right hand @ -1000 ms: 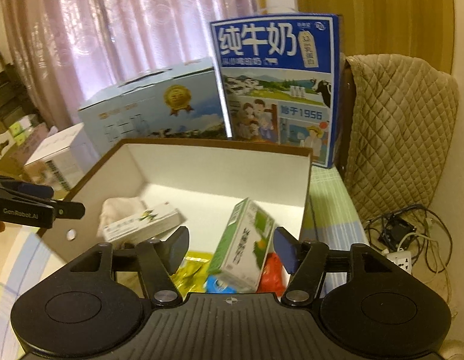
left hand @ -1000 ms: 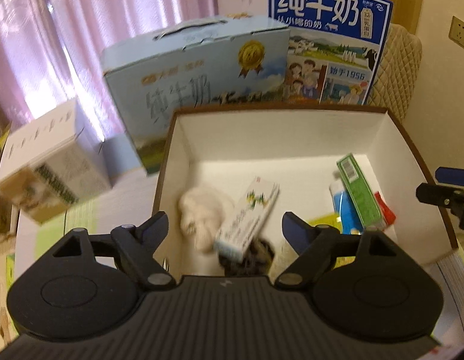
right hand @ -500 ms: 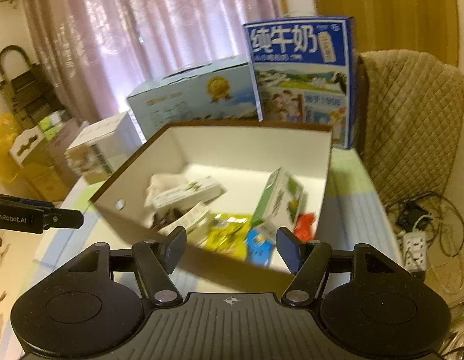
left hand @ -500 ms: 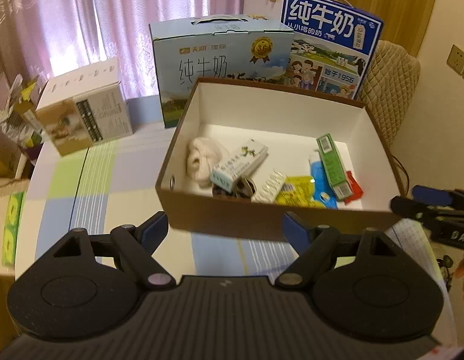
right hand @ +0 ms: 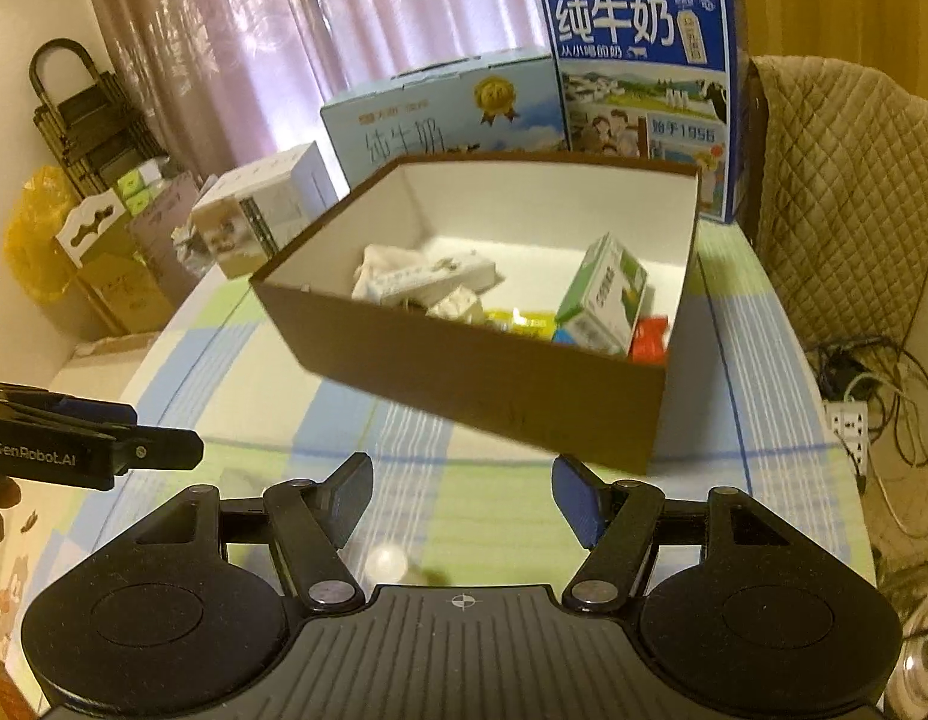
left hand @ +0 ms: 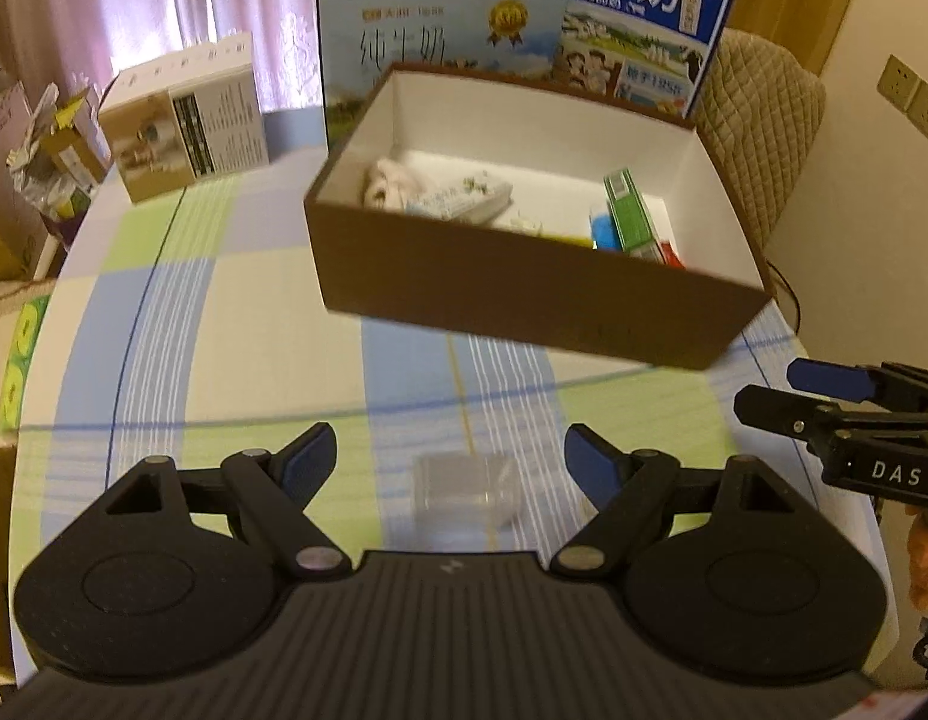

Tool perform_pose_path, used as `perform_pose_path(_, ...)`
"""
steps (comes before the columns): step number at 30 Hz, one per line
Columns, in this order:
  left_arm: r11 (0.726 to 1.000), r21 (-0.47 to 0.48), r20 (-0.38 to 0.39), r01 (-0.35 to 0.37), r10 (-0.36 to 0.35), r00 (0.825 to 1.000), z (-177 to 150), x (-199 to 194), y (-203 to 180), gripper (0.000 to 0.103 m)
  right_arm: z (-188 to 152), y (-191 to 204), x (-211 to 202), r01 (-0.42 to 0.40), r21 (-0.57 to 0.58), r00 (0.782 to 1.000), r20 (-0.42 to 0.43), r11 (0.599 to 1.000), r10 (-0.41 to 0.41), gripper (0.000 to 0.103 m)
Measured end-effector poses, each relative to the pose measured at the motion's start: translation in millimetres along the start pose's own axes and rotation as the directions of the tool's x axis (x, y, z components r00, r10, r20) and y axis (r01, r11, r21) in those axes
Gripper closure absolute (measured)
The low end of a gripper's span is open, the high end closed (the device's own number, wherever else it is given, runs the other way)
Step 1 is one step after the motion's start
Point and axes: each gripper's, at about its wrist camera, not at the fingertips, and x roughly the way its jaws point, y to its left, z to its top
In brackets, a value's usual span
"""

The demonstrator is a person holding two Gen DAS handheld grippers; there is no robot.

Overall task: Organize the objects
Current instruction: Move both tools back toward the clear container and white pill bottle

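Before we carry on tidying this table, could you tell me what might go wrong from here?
1. The clear plastic cup lying between the open left gripper fingers is nearly see-through on the checked cloth; a grasp could easily misjudge or crush it.
2. The green carton leans on other items inside the brown box and may topple if the box is bumped.
3. The right gripper sits close beside the left; they could collide.
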Motion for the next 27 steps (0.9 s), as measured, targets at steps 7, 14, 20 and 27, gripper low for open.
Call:
perform_pose_path(7, 1.000, 0.009, -0.023, 0.018, -0.018, 1.000, -22.7, -6.4, -0.3, 0.022, -23.9, 4.9, -14.0, 0.028, 0.023, 1.000, -0.013, 0.999, -0.028, 0.040)
perform_pose_path(14, 0.999, 0.018, -0.048, 0.036, -0.036, 0.998, -41.9, -10.0, 4.7, 0.022, -42.9, 14.6, -19.5, 0.065, 0.043, 0.997, -0.041, 0.997, -0.063, 0.040)
perform_pose_path(20, 0.999, 0.033, -0.071, 0.043, -0.040, 0.997, -58.0, -7.5, 9.9, 0.022, -58.6, 27.1, -15.9, 0.081, 0.032, 0.994, -0.078, 0.996, -0.079, 0.040)
perform_pose_path(27, 0.996, 0.058, -0.086, 0.062, -0.057, 0.995, -69.2, -6.4, 13.8, 0.022, -71.9, 43.4, -9.9, 0.104, 0.008, 0.989, -0.109, 0.995, -0.103, 0.040)
